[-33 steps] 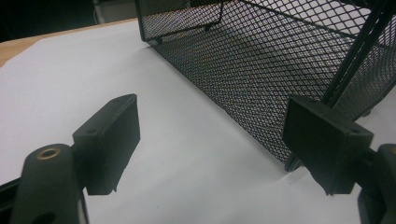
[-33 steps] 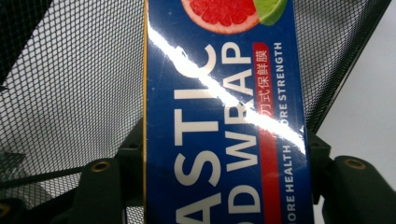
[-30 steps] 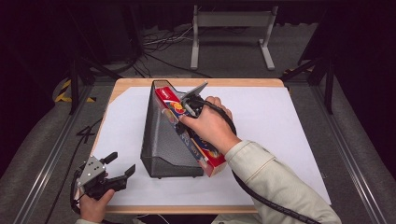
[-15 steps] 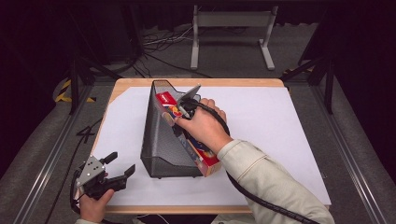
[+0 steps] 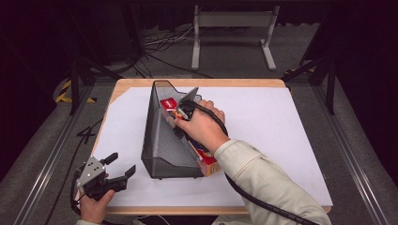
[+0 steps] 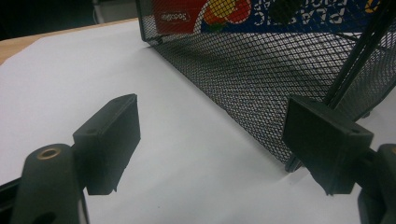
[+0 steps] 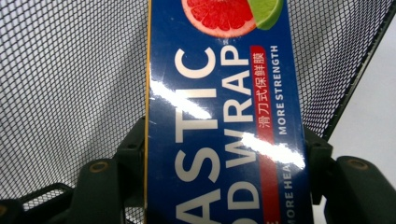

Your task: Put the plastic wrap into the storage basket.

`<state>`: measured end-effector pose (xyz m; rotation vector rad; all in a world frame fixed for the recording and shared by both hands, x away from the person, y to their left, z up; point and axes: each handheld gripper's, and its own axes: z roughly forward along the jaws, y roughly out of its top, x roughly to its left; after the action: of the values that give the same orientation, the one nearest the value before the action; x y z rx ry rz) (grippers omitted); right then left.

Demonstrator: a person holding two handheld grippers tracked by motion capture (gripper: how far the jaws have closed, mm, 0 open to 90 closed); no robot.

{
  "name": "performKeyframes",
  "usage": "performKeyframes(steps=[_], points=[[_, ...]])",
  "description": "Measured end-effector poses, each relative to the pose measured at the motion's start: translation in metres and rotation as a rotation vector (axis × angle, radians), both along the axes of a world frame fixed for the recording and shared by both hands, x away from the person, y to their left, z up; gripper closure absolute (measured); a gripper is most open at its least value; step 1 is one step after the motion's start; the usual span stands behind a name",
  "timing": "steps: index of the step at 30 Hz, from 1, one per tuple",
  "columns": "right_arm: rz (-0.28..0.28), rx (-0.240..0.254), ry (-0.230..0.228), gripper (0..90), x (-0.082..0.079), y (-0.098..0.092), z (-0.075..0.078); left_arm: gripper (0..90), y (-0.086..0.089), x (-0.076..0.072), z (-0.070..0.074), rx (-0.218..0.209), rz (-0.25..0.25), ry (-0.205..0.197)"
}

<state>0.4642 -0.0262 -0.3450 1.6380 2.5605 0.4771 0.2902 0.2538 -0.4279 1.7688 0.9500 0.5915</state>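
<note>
The left gripper (image 5: 117, 172) waits near the table edge, jaws spread, holding nothing. Farther in, the right gripper (image 7: 224, 163) pinches the wrap box (image 5: 204, 157) – it lies partly inside the mesh holder (image 5: 162, 140), one end protruding, so insertion seems unfinished.

Blue box (image 7: 224, 121) reads "ASTIC", "D WRAP", "MORE STRENGTH" and Chinese characters

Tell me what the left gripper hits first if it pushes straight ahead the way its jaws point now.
Probably the black mesh file holder. The left gripper is open, and white paper lies between its jaws, with the holder's mesh wall just beyond. The plastic wrap box sits behind that mesh. Depth is hard to judge.
</note>
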Motion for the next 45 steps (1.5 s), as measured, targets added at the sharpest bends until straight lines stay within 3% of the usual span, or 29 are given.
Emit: performKeyframes(steps=[17, 21, 31, 33, 38, 45], points=[[0.024, -0.036, -0.004, 36.3, 0.003, 0.008, -0.005, 20.1, 0.0, 0.0, 0.0, 0.003, -0.001, 0.001], [0.048, 0.001, -0.025, 29.3, 0.003, 0.006, -0.003, 20.1, 0.0, 0.0, 0.0, 0.0, -0.003, 0.006], [0.082, 0.052, -0.052, 22.3, 0.003, -0.003, 0.0, 20.0, -0.001, 0.0, -0.001, 0.007, -0.007, 0.011], [0.105, 0.077, -0.085, 20.2, 0.002, -0.006, 0.006, 20.1, -0.001, 0.001, -0.001, 0.008, -0.006, 0.01], [0.119, 0.108, -0.112, 19.7, 0.0, -0.011, 0.015, 20.0, -0.002, 0.001, -0.001, 0.005, -0.008, 0.011], [0.15, 0.169, -0.185, 19.5, -0.006, -0.02, 0.029, 20.1, -0.003, 0.002, -0.001, 0.009, -0.01, 0.01]])
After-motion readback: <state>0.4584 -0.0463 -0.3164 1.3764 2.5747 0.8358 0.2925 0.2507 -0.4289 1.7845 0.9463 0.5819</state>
